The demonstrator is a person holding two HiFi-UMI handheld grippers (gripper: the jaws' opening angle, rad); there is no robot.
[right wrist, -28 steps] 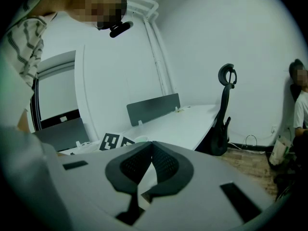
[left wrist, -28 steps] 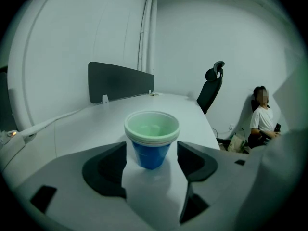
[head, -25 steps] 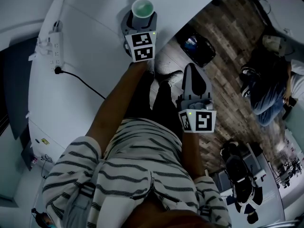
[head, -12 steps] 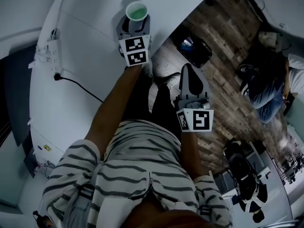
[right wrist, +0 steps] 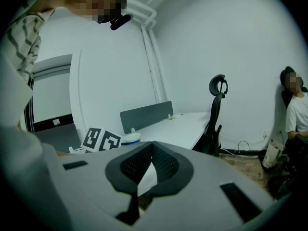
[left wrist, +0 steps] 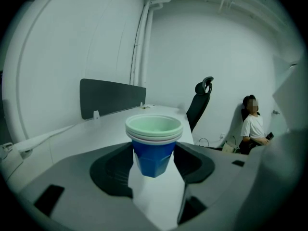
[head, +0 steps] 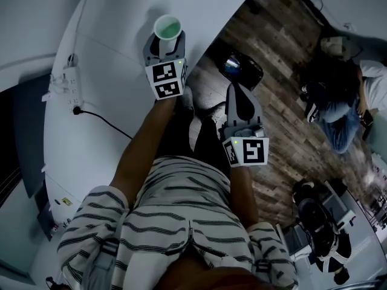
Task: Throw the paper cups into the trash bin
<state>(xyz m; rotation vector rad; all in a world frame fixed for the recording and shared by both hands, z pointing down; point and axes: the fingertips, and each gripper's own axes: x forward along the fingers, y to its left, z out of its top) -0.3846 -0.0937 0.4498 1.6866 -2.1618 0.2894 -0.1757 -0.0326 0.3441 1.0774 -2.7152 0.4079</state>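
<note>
Left tool (head: 165, 41), jaws just closing, grips the stacked paper cups (left wrist: 154, 150) (blue, white rims) at the head view's top centre, above the desk (head: 103, 95). Right tool (head: 240, 92), mid-frame, is pinched together, empty.

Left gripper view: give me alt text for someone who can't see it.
The left claw, whose jaws have just been closing, grips a stack of blue paper cups over a white desk. A chair and seated person are behind.
</note>
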